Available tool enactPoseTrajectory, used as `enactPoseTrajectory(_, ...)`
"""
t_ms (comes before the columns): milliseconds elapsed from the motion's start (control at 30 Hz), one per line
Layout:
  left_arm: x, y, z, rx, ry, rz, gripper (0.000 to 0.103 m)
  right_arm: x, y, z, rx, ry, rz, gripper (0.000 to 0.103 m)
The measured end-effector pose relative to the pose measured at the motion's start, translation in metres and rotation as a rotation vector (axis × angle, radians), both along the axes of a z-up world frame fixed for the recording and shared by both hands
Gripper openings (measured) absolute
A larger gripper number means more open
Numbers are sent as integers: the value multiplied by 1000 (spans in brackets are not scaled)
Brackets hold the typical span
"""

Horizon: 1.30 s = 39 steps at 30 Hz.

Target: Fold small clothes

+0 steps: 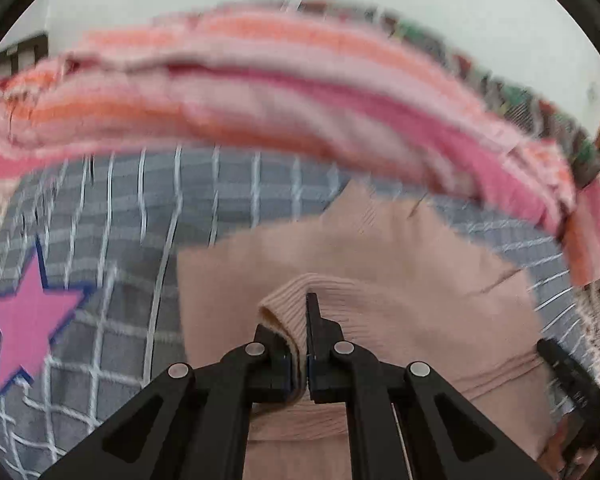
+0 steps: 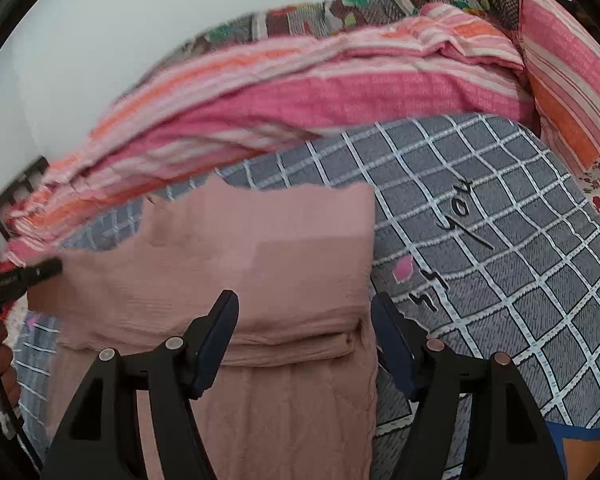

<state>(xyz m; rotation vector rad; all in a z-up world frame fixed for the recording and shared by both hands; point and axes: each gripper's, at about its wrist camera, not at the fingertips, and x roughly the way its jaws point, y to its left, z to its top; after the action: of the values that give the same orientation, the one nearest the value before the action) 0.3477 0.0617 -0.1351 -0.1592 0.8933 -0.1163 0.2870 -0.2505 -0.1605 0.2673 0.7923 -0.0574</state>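
Observation:
A dusty-pink garment (image 1: pixel 400 256) lies partly folded on the grey checked bedsheet (image 1: pixel 140 208). My left gripper (image 1: pixel 296 332) is shut on its ribbed edge (image 1: pixel 340 292), which bunches up between the fingers. In the right wrist view the same garment (image 2: pixel 260 240) lies flat with a folded band across it. My right gripper (image 2: pixel 305 300) hovers open over that band near the garment's right edge, and its pads do not press the cloth. The left gripper's tip (image 2: pixel 32 276) shows at the garment's left side.
A pink and orange striped blanket (image 2: pixel 300 92) is heaped along the far side of the bed, with a patterned knit cover (image 2: pixel 380 4) behind it. The sheet (image 2: pixel 500 240) carries a pink star (image 1: pixel 24 320) and black lettering. A hand (image 2: pixel 4 368) is at the left edge.

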Motion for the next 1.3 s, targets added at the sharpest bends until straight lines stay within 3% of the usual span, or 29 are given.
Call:
enactPoseTrajectory(133,8,13,-28,-82,98,23,8,7,-1,-9,-5,51,-18,68)
enactPoseTrajectory(233,4,23,-30,-111,91,41,10,8,-3,-13,1,64,-22,68)
enactPoseTrajectory(400,-12,25,-25,-79,70,23,11,7,-4,-13,8,63,-23,68)
enactPoseTrajectory(567,-22,30,-26,-95,65,11,17,4,-4,-11,7,52,-27,68)
enactPoseTrajectory(733,-36,37,-10,-58,-30,68,18,-1,-5,-7,26,18,-21,68)
enactPoseTrajectory(833,-41,39,-1,-56,-98,80,30,-1,-5,-5,26,9,-22,68)
enactPoseTrajectory(933,-39,33,-1,-72,-124,72,32,3,-3,-10,11,46,-27,68)
enactPoseTrajectory(1100,-30,8,-18,24,-78,40,32,6,-4,-15,12,72,-36,68)
enactPoseTrajectory(1167,-30,-2,-25,96,-62,36,32,6,-2,-15,-1,74,-35,68)
enactPoseTrajectory(1300,-36,-14,-30,147,-82,-1,47,5,0,-14,-20,73,-31,68)
